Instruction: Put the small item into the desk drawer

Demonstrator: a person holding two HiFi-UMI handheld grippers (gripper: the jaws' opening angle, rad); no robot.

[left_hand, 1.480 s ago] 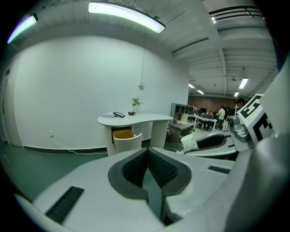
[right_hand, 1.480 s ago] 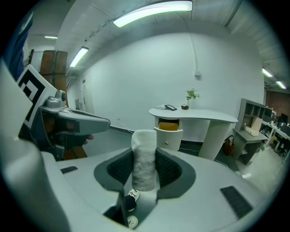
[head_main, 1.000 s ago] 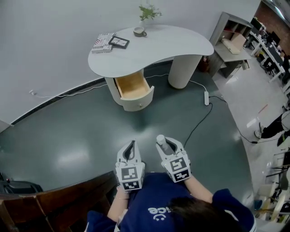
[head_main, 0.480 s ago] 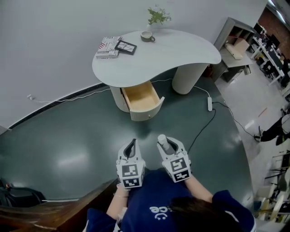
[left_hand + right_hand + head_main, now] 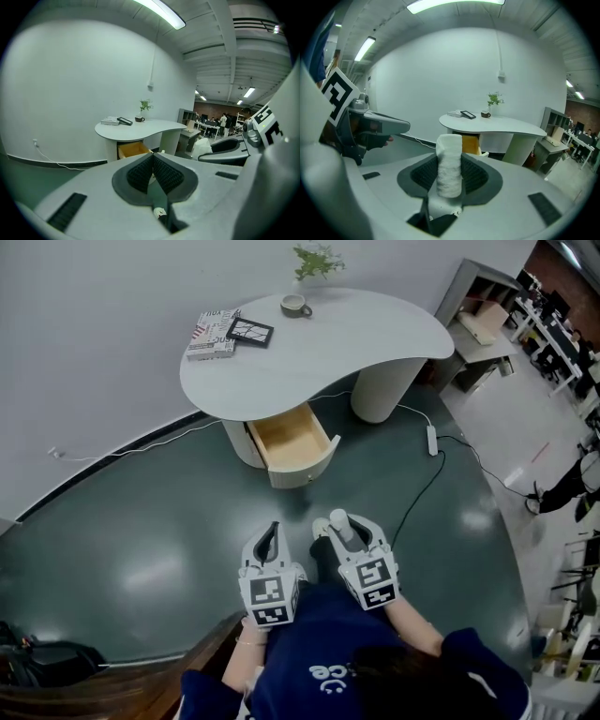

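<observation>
We hold the right gripper [image 5: 343, 527] with its two fingers pressed on a small white roll of fuzzy cloth [image 5: 449, 164]. The roll stands upright between the dark ribbed pads [image 5: 474, 177], and its top rises above the fingertips. The left gripper [image 5: 270, 532] has its fingers closed against each other, pad on pad, with nothing between them. The two grippers sit side by side, close but apart, both aimed forward and somewhat down over the dark green glossy floor [image 5: 141, 531].

Well ahead of both sets of fingertips stands the white kidney-shaped desk [image 5: 366, 334]. Its open light-wood drawer [image 5: 291, 439] is pulled out from the rounded pedestal toward us, and it lies almost straight beyond the left fingers and slightly left of the right fingers. The roll is well apart from that drawer, with bare floor between them.

On the desk top, far beyond the fingertips, we see a small cup [image 5: 294, 305] beside a green potted plant [image 5: 317, 259]. To their left is a stack of patterned books [image 5: 211, 334] with a black flat frame [image 5: 248, 330] just beside it. A black cable [image 5: 417, 493] runs across the floor to the right of the right fingers.
</observation>
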